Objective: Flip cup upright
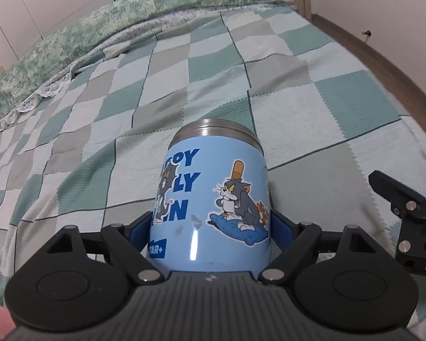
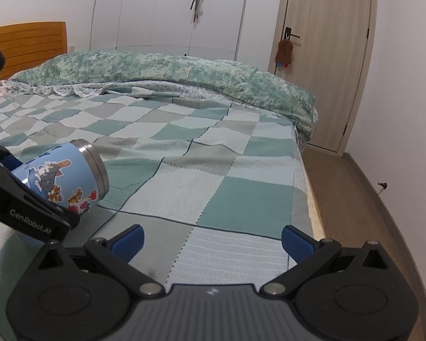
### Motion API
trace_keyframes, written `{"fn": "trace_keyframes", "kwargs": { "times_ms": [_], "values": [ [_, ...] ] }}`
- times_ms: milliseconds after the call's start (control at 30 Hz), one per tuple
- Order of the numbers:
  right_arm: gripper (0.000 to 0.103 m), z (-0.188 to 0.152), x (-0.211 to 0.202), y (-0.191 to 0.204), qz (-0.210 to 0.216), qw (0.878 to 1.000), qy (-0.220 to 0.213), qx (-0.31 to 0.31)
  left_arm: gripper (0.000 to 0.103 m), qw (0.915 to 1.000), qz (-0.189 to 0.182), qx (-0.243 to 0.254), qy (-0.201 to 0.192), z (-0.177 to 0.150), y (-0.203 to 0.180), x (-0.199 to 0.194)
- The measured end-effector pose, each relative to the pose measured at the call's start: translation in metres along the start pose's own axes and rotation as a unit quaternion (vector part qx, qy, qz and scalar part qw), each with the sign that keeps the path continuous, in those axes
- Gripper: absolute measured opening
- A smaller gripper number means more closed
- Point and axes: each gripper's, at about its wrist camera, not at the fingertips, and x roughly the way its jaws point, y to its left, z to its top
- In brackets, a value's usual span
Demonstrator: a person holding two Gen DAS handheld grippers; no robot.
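Observation:
A light blue cartoon-printed cup (image 1: 213,199) with a steel rim sits between the blue pads of my left gripper (image 1: 211,227), which is shut on its body. In the right wrist view the cup (image 2: 68,176) is tilted, its steel rim pointing up and to the right, held just above the checked bedspread by the left gripper (image 2: 28,207). My right gripper (image 2: 211,241) is open and empty, low over the bed to the right of the cup. Part of the right gripper shows at the right edge of the left wrist view (image 1: 406,213).
The checked green and grey bedspread (image 2: 213,153) covers the bed. A rolled green duvet (image 2: 170,71) lies along the far side. The bed's right edge (image 2: 312,199) drops to a wooden floor. A wardrobe (image 2: 167,8) and a door (image 2: 326,56) stand behind.

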Motion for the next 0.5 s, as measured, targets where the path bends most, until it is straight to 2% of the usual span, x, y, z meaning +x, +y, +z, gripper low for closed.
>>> {"fn": "trace_keyframes", "kwargs": {
  "times_ms": [233,500],
  "values": [
    [0.103,0.001,-0.053,0.013,-0.008,1.000,-0.005,-0.017,0.085,0.9996,-0.022,-0.005,-0.019,-0.021,0.005,-0.052],
    [0.103,-0.009,-0.132,0.040,-0.024,0.999,-0.004,-0.041,0.085,0.9981,-0.053,-0.008,-0.030,-0.071,0.008,-0.113]
  ]
}}
